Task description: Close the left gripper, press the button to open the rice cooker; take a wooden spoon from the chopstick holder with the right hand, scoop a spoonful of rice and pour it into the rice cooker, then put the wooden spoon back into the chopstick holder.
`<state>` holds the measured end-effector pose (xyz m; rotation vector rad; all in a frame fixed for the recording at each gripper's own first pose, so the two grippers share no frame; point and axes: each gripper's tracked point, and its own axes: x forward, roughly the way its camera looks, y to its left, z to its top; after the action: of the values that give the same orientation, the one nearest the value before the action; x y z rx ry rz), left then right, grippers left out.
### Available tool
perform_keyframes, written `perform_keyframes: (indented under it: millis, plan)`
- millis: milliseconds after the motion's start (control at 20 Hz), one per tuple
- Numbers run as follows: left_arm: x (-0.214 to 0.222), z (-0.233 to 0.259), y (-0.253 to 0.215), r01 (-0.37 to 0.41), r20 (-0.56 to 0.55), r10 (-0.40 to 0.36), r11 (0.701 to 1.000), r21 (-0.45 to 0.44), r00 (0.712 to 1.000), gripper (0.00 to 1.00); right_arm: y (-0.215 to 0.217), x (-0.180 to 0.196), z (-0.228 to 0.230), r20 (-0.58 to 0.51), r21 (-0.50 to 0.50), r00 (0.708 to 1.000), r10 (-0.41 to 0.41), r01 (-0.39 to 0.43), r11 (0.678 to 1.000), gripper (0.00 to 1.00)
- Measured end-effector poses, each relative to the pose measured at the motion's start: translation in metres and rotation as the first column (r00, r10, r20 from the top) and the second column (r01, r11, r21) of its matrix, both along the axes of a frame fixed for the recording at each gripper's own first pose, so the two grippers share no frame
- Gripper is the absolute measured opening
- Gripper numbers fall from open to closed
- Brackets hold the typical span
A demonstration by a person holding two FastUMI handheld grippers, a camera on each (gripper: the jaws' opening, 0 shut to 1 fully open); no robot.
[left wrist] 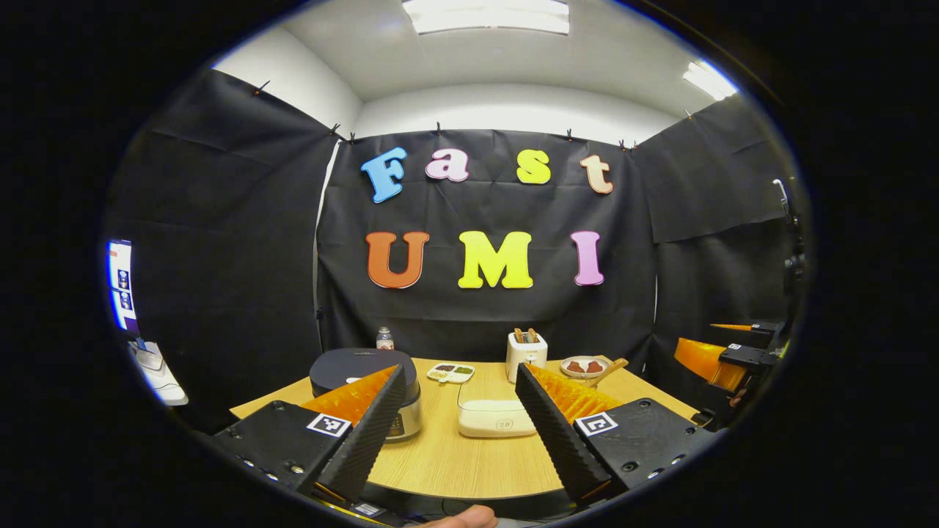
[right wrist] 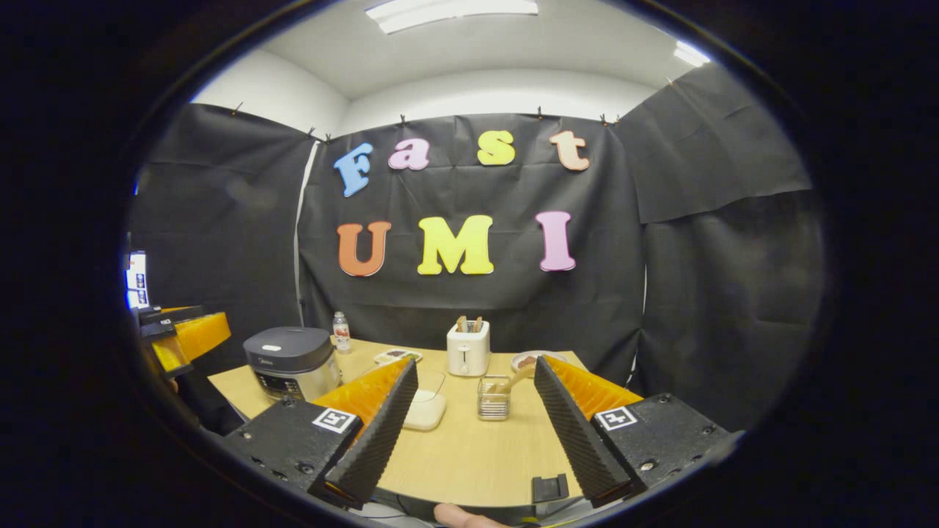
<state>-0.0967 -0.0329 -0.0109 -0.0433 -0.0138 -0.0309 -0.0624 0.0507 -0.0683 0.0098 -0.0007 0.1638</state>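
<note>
The dark-lidded rice cooker (left wrist: 352, 367) stands with its lid down at the table's left, partly behind one finger of my left gripper (left wrist: 460, 370), which is open and held back from the table. A white rice box (left wrist: 497, 418) lies mid-table. In the right gripper view, the cooker (right wrist: 290, 359) is far left. The rice box (right wrist: 427, 407) lies beside the mesh chopstick holder (right wrist: 494, 398), with the wooden spoon (right wrist: 517, 378) leaning in the holder. My right gripper (right wrist: 475, 363) is open, empty, short of the holder. The spoon's handle (left wrist: 615, 365) peeks past my left gripper's finger.
At the back of the wooden table (right wrist: 469, 455) stand a white toaster (right wrist: 468, 348), a small bottle (right wrist: 340, 331), a divided dish (right wrist: 396, 356) and a plate of food (right wrist: 532, 359). The left gripper (right wrist: 180, 337) hovers at the far left, off the table edge.
</note>
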Motion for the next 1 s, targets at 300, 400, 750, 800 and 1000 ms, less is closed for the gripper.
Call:
perform_keyframes:
  millis: [300,400,750,800,1000]
  plan:
    - [0.0006,0.0026,0.0074,-0.008,0.006,0.008,1.0,-0.005,1.0,0.96,0.0036,-0.0044,0.0045,0.012,-0.004,1.0,0.01,-0.01,1.0,0.98]
    - [-0.0001,0.0038,0.0053,-0.002,0.006,0.002,1.0,-0.007,1.0,0.96,0.0048,-0.0049,0.0039,0.01,-0.005,1.0,0.012,-0.012,1.0,1.0]
    - [-0.0002,0.0017,0.0045,0.004,0.0,-0.004,1.0,-0.006,1.0,0.96,0.0052,-0.0061,0.0059,0.015,-0.01,1.0,0.015,-0.015,1.0,1.0]
    - [0.0,0.0024,0.0052,0.002,0.001,-0.002,1.0,-0.007,1.0,0.96,0.0066,-0.0047,0.0058,0.014,-0.01,1.0,0.015,-0.015,1.0,1.0]
    - [0.0015,0.002,0.0049,0.003,-0.001,-0.003,1.0,-0.008,1.0,0.96,0.0084,-0.0056,0.007,0.019,-0.014,1.0,0.019,-0.019,1.0,0.98]
